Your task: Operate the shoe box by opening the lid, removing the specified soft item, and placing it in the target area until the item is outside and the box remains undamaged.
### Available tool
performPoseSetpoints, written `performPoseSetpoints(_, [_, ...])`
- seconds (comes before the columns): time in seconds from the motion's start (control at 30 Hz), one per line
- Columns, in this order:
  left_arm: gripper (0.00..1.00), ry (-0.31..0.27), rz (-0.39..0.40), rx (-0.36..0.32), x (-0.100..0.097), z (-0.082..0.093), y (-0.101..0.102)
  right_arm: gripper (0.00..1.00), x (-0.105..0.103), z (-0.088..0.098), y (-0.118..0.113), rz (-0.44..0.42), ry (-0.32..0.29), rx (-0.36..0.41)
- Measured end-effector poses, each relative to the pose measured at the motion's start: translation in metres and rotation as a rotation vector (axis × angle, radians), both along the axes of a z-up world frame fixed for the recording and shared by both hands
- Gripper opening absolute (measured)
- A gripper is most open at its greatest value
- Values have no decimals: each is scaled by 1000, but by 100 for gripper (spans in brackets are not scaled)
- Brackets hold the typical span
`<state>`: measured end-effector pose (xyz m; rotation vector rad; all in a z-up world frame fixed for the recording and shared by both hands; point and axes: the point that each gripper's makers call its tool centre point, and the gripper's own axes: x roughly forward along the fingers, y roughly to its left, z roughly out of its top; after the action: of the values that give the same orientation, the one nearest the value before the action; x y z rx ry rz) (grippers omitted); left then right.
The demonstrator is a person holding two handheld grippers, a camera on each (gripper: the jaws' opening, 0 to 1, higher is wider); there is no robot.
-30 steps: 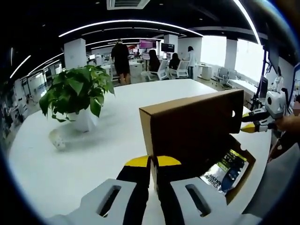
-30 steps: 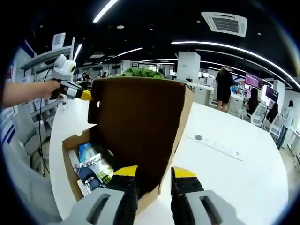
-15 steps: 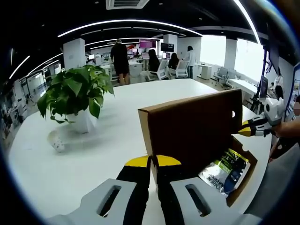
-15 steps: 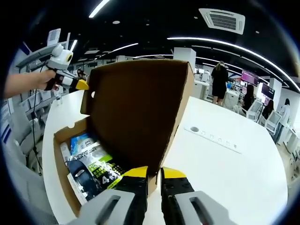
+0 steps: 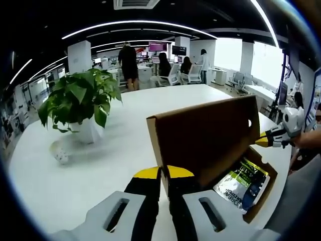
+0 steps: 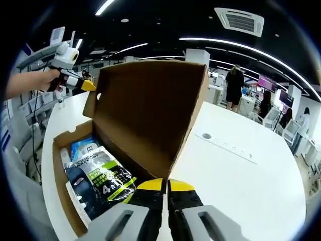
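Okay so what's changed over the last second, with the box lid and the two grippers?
The right gripper closed its fingers on the lid edge; a second ago they stood apart. The lid tipped a little further back, baring more of the soft packet. The left gripper kept its pinch on the lid's other end. Box and plant look unmoved.

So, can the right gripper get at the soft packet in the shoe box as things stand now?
Probably not at once: the right gripper is shut on the raised lid's edge. The packet itself lies uncovered in the open shoe box.
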<state>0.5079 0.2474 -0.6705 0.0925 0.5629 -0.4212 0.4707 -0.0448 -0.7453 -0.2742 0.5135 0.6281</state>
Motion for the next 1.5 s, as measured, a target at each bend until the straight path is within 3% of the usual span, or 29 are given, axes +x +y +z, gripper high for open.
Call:
performPoseSetpoints(0.2, [3,13,12,-4,1,-7,0,0,1,0,0,4,-2,0])
performPoseSetpoints(0.97, [6,109,43,-24,-22,-59,3,0,6,1,1,20,-9,-13])
performPoseSetpoints(1.5, [2,102,76,-36,-24,-62,3,0,12,1,1,21,-5,-11])
